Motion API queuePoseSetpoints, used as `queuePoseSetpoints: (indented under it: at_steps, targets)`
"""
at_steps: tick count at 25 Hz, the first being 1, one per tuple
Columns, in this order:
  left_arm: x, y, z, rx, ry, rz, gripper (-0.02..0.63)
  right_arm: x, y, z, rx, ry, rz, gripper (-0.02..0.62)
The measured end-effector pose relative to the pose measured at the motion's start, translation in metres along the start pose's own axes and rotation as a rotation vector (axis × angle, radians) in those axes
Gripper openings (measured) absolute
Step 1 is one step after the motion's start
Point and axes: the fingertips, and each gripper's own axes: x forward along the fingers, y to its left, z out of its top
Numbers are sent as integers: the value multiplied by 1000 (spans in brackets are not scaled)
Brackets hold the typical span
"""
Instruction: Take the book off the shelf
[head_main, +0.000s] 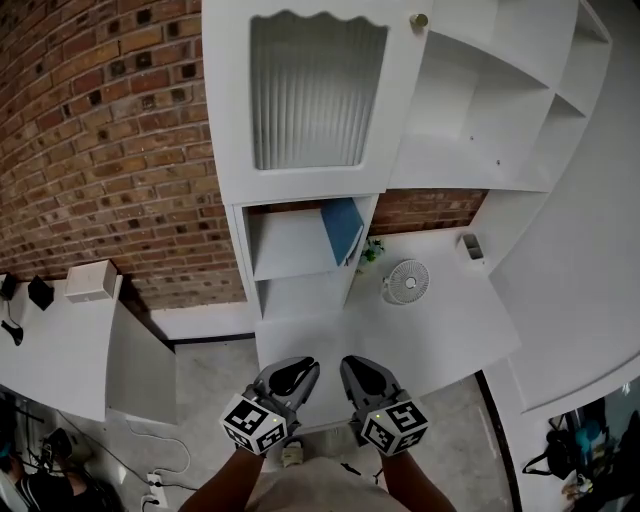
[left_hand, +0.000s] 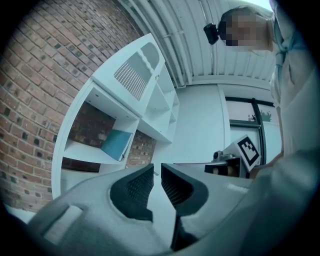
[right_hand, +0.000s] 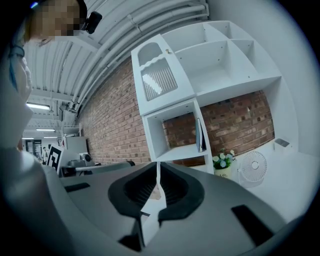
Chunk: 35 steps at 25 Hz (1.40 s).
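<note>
— Step?
— Pre-reach. My left tool (head_main: 298, 368) is a crack apart, right tool (head_main: 357, 366) closed, both empty, low in frame. Book (head_main: 342, 228) leans in shelf (head_main: 285, 252) cubby, centre. Next I'd open one tool and reach.

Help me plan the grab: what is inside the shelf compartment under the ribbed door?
Only a blue book, leaning against the right wall of the compartment; brick shows behind. The corner behind the book is covered.

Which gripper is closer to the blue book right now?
Right, only slightly. In the head view the right gripper sits almost directly below the blue book, the left gripper off to its left; both are well short of it.
</note>
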Motion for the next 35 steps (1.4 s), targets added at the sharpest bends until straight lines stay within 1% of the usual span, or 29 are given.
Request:
queuePoseSetpoints:
  at_steps: [7, 15, 20, 26, 30, 35]
  targets:
    - [12, 39, 4, -15, 2, -26, 52, 38, -11, 8, -5, -3, -31, 17]
    - [29, 60, -2, -20, 24, -59, 52, 65, -30, 8, 7, 8, -60, 17]
    - [45, 73, -7, -15, 22, -53, 52, 82, -46, 5, 13, -3, -64, 18]
    - [66, 90, -12, -4, 4, -25, 52, 102, -69, 11, 4, -15, -65, 18]
    - [79, 100, -16, -14, -10, -13, 52, 114, -79, 13, -10, -28, -54, 18]
    - [90, 109, -19, -24, -13, -2, 52, 124, -90, 12, -25, -37, -62, 18]
